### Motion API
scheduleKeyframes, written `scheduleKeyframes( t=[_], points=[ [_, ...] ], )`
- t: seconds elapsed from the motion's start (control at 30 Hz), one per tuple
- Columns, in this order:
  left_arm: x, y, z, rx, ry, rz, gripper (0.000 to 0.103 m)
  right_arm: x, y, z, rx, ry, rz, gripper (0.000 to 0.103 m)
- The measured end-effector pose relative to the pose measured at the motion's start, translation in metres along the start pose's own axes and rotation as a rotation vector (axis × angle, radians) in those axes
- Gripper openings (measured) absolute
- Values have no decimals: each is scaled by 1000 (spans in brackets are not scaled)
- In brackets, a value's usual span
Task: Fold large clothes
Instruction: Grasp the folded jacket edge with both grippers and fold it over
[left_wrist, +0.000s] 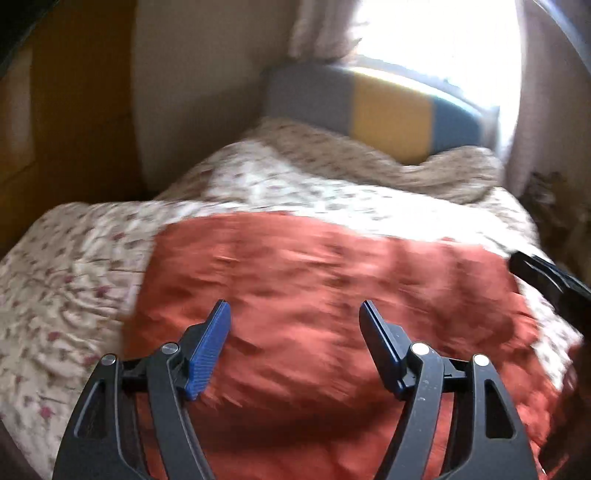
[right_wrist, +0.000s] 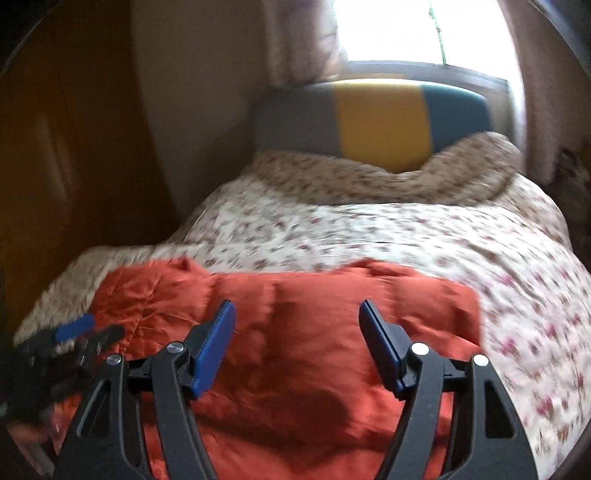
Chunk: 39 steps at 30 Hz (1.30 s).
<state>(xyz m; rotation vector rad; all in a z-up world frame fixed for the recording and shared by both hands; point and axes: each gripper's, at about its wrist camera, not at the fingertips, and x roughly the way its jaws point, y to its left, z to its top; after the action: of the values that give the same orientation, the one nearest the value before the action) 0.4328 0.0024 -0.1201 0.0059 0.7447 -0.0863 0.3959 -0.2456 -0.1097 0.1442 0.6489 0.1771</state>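
Observation:
An orange-red quilted garment (left_wrist: 314, 295) lies spread flat on the floral bedspread (left_wrist: 74, 277). It also shows in the right wrist view (right_wrist: 314, 332), with a bunched corner at its far left. My left gripper (left_wrist: 295, 314) is open and empty, held above the garment's near part. My right gripper (right_wrist: 297, 314) is open and empty, also above the garment. The left gripper shows at the left edge of the right wrist view (right_wrist: 70, 339). The right gripper shows as a dark shape at the right edge of the left wrist view (left_wrist: 550, 280). Both views are blurred.
A headboard (right_wrist: 376, 118) in grey, yellow and blue stands at the far end of the bed under a bright window (right_wrist: 417, 29) with curtains. A rumpled floral blanket (right_wrist: 369, 177) lies before it. A brown wooden wardrobe (right_wrist: 66, 147) stands at the left.

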Motion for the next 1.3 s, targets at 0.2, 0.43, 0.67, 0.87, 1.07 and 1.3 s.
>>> scheduleKeyframes(
  t=[0.2, 0.43, 0.67, 0.87, 1.07, 1.3],
  points=[
    [39, 12, 4, 46, 43, 42, 71, 69, 19, -3, -59, 149, -74, 68],
    [58, 16, -16, 17, 53, 18, 71, 90, -13, -39, -53, 182, -53, 68],
    [70, 16, -22, 11, 65, 22, 71, 95, -17, -56, -77, 151, -68, 68],
    [70, 15, -23, 8, 66, 25, 71, 98, -16, -55, -87, 155, -75, 69],
    [51, 19, -15, -10, 87, 24, 77, 77, -16, -46, -115, 146, -41, 72],
    [48, 43, 20, -28, 37, 101, 80, 67, -49, -30, 6, 137, -25, 64]
  ],
)
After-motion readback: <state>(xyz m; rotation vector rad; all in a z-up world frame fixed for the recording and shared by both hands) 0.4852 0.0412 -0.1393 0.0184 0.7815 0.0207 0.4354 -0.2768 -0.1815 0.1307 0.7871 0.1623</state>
